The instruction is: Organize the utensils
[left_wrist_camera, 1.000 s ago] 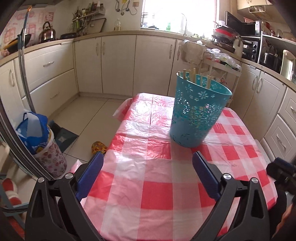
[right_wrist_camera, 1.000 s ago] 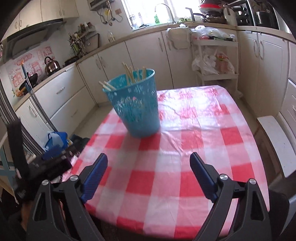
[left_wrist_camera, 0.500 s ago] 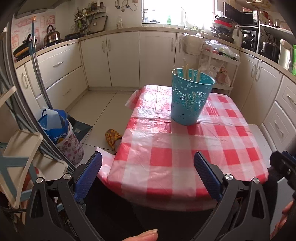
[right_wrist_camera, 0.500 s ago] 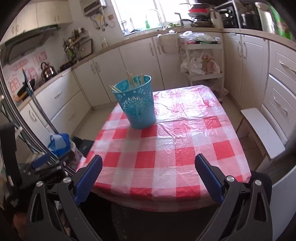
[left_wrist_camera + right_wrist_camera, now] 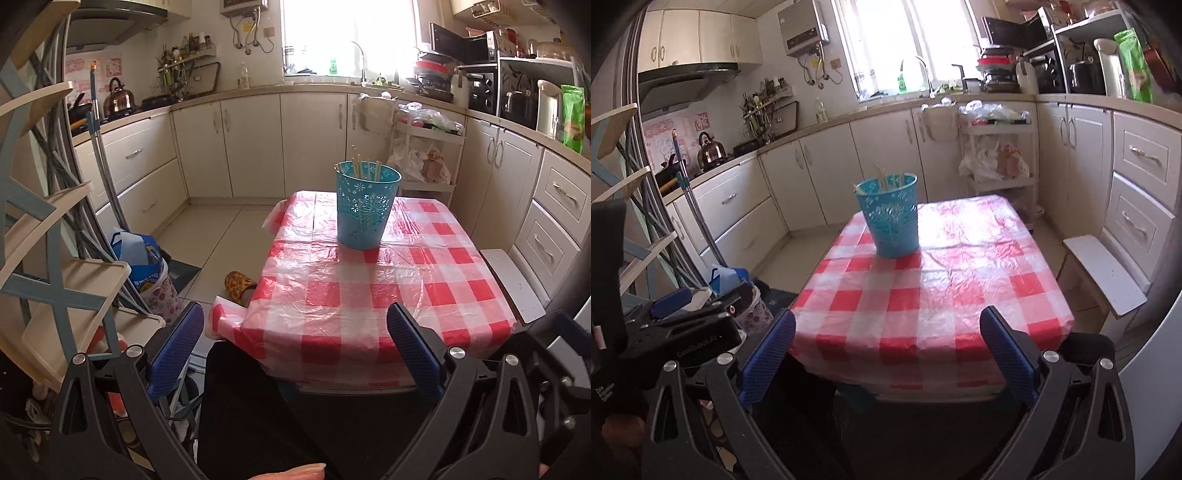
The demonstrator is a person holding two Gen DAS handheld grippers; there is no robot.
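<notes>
A turquoise perforated basket [image 5: 365,206] stands upright on the far part of a table with a red-and-white checked cloth [image 5: 369,295]. Several wooden chopsticks [image 5: 364,168] stick up out of it. The basket also shows in the right wrist view [image 5: 892,219] with the chopsticks [image 5: 886,177]. My left gripper [image 5: 295,347] is open and empty, held back off the table's near edge. My right gripper [image 5: 886,350] is open and empty, also back from the near edge. The left gripper's body [image 5: 683,332] shows at the left of the right wrist view.
A white stool [image 5: 511,288] stands right of the table. A folding rack [image 5: 48,221] and a bag-lined bin [image 5: 147,273] are at the left. A slipper [image 5: 240,284] lies on the floor. Kitchen cabinets [image 5: 314,144] ring the room.
Both grippers have pulled back and up from over the table to beyond its near edge. The basket now looks smaller and farther away. Both stay open.
</notes>
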